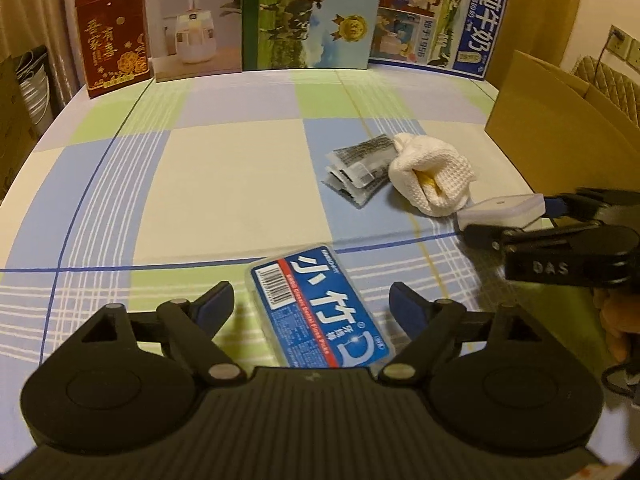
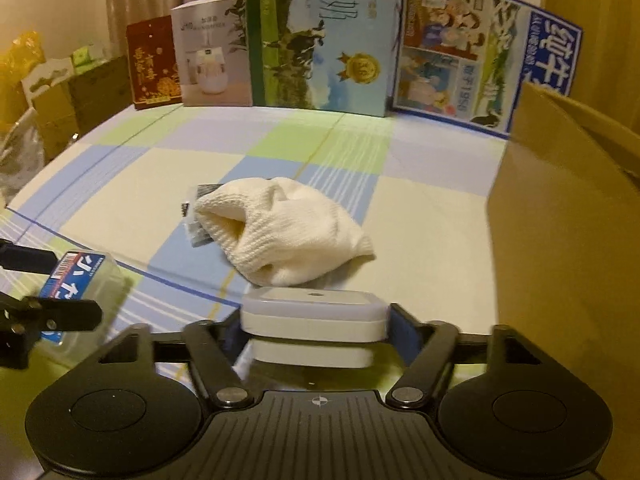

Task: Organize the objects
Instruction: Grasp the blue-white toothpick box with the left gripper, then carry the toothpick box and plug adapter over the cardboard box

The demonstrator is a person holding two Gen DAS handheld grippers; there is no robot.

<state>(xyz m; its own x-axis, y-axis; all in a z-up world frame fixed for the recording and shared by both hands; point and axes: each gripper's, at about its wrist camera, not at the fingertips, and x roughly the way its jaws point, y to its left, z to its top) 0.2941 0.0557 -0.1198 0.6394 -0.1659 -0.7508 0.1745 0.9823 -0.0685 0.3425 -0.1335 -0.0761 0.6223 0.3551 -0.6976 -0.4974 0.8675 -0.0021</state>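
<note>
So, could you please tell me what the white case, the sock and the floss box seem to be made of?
White case: likely matte plastic, smooth with rounded edges. Sock: cream knit fabric, ribbed and slumped. Floss box: clear glossy plastic, see-through rim around a blue printed label.

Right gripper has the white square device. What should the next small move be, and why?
Probably carry the white device right, toward the cardboard box. The right gripper is shut on it, lifted off the table, and the box stands open beside it.

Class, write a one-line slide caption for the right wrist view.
Right gripper clamps a white box beside a cream knit sock on the checked tablecloth.
</note>
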